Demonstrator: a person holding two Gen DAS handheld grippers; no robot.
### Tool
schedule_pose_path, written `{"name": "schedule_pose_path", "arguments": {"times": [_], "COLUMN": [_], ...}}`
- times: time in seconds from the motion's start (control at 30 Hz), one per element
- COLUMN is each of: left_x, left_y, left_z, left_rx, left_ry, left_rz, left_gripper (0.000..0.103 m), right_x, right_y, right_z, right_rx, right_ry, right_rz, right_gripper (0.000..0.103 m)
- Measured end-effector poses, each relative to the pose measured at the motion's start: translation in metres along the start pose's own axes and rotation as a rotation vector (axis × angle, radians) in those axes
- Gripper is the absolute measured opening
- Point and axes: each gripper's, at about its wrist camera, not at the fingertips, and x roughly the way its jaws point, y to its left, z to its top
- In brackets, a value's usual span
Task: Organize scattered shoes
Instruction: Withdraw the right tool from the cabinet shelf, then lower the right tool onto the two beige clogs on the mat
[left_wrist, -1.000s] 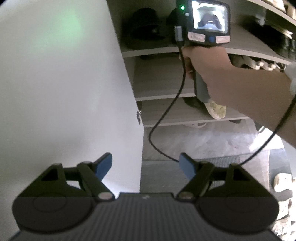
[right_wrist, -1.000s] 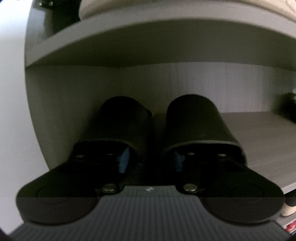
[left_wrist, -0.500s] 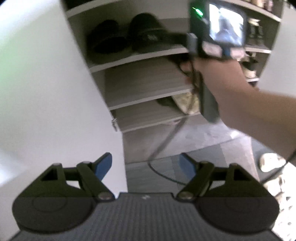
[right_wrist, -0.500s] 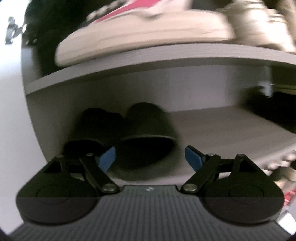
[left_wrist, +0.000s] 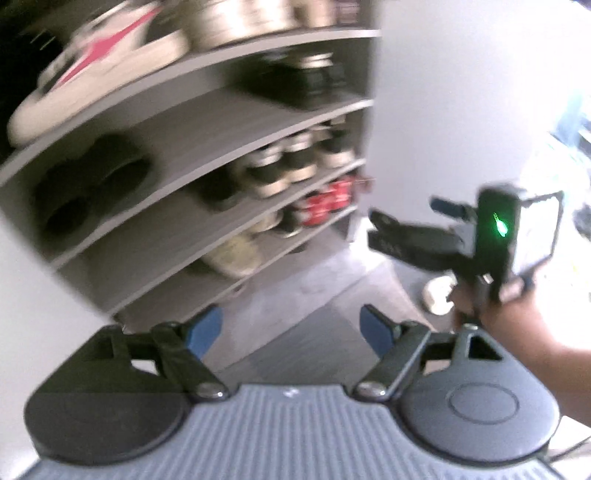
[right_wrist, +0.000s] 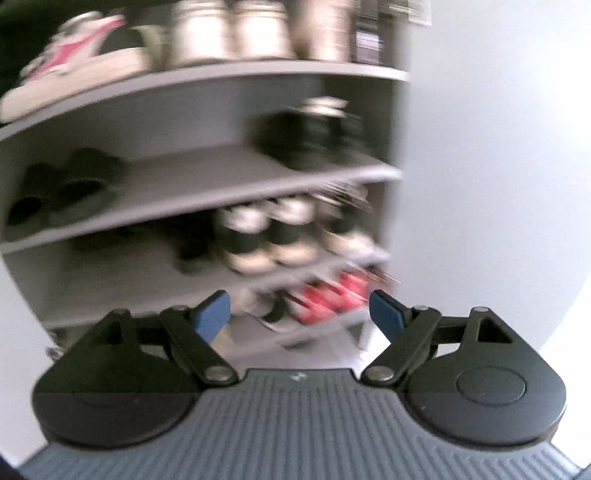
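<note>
A pair of black slippers (right_wrist: 62, 192) sits at the left of a grey shelf in the shoe cabinet (right_wrist: 207, 188); the pair also shows in the left wrist view (left_wrist: 92, 188). My right gripper (right_wrist: 299, 314) is open and empty, drawn back from the shelves. My left gripper (left_wrist: 291, 328) is open and empty, over the floor in front of the cabinet. The right gripper (left_wrist: 410, 221) shows in the left wrist view at the right, held away from the cabinet. A light shoe (left_wrist: 439, 291) lies on the floor behind it. Both views are blurred.
The shelves hold a white and pink sneaker (right_wrist: 74, 70), black shoes (right_wrist: 314, 129), black and white sneakers (right_wrist: 273, 236) and red shoes (right_wrist: 332, 295). A white cabinet door or wall (right_wrist: 480, 184) stands at the right. A grey mat (left_wrist: 314, 332) covers the floor.
My right gripper has let go of the black slippers on the shelf, opened and pulled back to the right. Both views have swung right across the cabinet.
</note>
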Motion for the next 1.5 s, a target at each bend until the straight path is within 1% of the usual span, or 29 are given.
{"name": "schedule_pose_path", "arguments": {"times": [0.03, 0.07, 0.13, 0.17, 0.2, 0.27, 0.3, 0.37, 0.4, 0.43, 0.5, 0.53, 0.57, 0.67, 0.77, 0.83, 0.97, 1.03, 1.13, 1.17, 1.23, 1.27, 1.33, 1.37, 1.47, 1.5], "left_x": [0.001, 0.004, 0.005, 0.008, 0.011, 0.014, 0.017, 0.022, 0.024, 0.023, 0.027, 0.027, 0.030, 0.040, 0.058, 0.076, 0.115, 0.135, 0.168, 0.178, 0.199, 0.207, 0.219, 0.226, 0.239, 0.245], "left_y": [-0.009, -0.031, -0.048, -0.067, -0.086, -0.112, -0.128, -0.159, -0.178, -0.185, -0.218, -0.224, -0.241, -0.264, -0.279, -0.284, -0.296, -0.303, -0.309, -0.310, -0.311, -0.313, -0.319, -0.323, -0.330, -0.334], "left_z": [0.002, 0.010, 0.013, 0.017, 0.020, 0.023, 0.025, 0.030, 0.032, 0.033, 0.038, 0.039, 0.042, 0.052, 0.063, 0.073, 0.086, 0.092, 0.104, 0.103, 0.101, 0.098, 0.094, 0.092, 0.083, 0.081], "left_rx": [0.020, 0.074, 0.112, 0.141, 0.169, 0.194, 0.201, 0.217, 0.229, 0.232, 0.250, 0.254, 0.271, 0.309, 0.348, 0.373, 0.455, 0.497, 0.517, 0.517, 0.515, 0.526, 0.544, 0.551, 0.508, 0.488], "left_ry": [-0.006, -0.021, -0.027, -0.028, -0.029, -0.021, -0.016, -0.006, -0.002, 0.001, 0.010, 0.013, 0.021, 0.032, 0.049, 0.061, 0.059, 0.055, 0.061, 0.077, 0.108, 0.124, 0.130, 0.135, 0.167, 0.181], "left_rz": [-0.014, -0.043, -0.056, -0.068, -0.079, -0.098, -0.110, -0.133, -0.146, -0.153, -0.184, -0.192, -0.217, -0.251, -0.281, -0.302, -0.333, -0.348, -0.325, -0.325, -0.324, -0.334, -0.329, -0.326, -0.318, -0.319], "left_gripper": [0.083, 0.083, 0.083, 0.083, 0.083, 0.083, 0.083, 0.083, 0.083, 0.083, 0.083, 0.083, 0.083, 0.083, 0.083, 0.083, 0.083, 0.083, 0.083, 0.083, 0.083, 0.083, 0.083, 0.083, 0.083, 0.084], "right_x": [-0.011, -0.020, -0.045, -0.057, -0.066, -0.085, -0.091, -0.105, -0.108, -0.110, -0.113, -0.113, -0.113, -0.103, -0.082, -0.069, -0.039, -0.011, 0.028, 0.048, 0.076, 0.094, 0.122, 0.142, 0.188, 0.200], "right_y": [-0.007, -0.020, -0.061, -0.083, -0.098, -0.129, -0.138, -0.178, -0.191, -0.199, -0.223, -0.235, -0.247, -0.296, -0.327, -0.343, -0.372, -0.389, -0.405, -0.413, -0.421, -0.426, -0.434, -0.442, -0.462, -0.467], "right_z": [-0.005, -0.010, -0.028, -0.038, -0.045, -0.063, -0.068, -0.085, -0.090, -0.092, -0.098, -0.101, -0.104, -0.116, -0.124, -0.128, -0.133, -0.137, -0.148, -0.155, -0.166, -0.175, -0.193, -0.207, -0.240, -0.247], "right_rx": [0.012, 0.037, 0.107, 0.149, 0.179, 0.236, 0.249, 0.320, 0.338, 0.348, 0.384, 0.403, 0.425, 0.549, 0.643, 0.692, 0.737, 0.767, 0.804, 0.822, 0.826, 0.826, 0.844, 0.874, 0.947, 0.964], "right_ry": [0.004, 0.011, 0.027, 0.040, 0.049, 0.068, 0.074, 0.109, 0.122, 0.127, 0.133, 0.139, 0.147, 0.193, 0.250, 0.278, 0.321, 0.332, 0.351, 0.358, 0.361, 0.369, 0.403, 0.435, 0.468, 0.468], "right_rz": [-0.020, -0.060, -0.160, -0.213, -0.245, -0.301, -0.316, -0.383, -0.403, -0.416, -0.444, -0.455, -0.469, -0.528, -0.554, -0.556, -0.571, -0.585, -0.585, -0.576, -0.556, -0.534, -0.512, -0.503, -0.463, -0.466], "right_gripper": [0.084, 0.084, 0.084, 0.084, 0.084, 0.084, 0.084, 0.084, 0.084, 0.084, 0.084, 0.084, 0.084, 0.084, 0.084, 0.084, 0.084, 0.084, 0.084, 0.084, 0.084, 0.084, 0.084, 0.079, 0.079, 0.079]}}
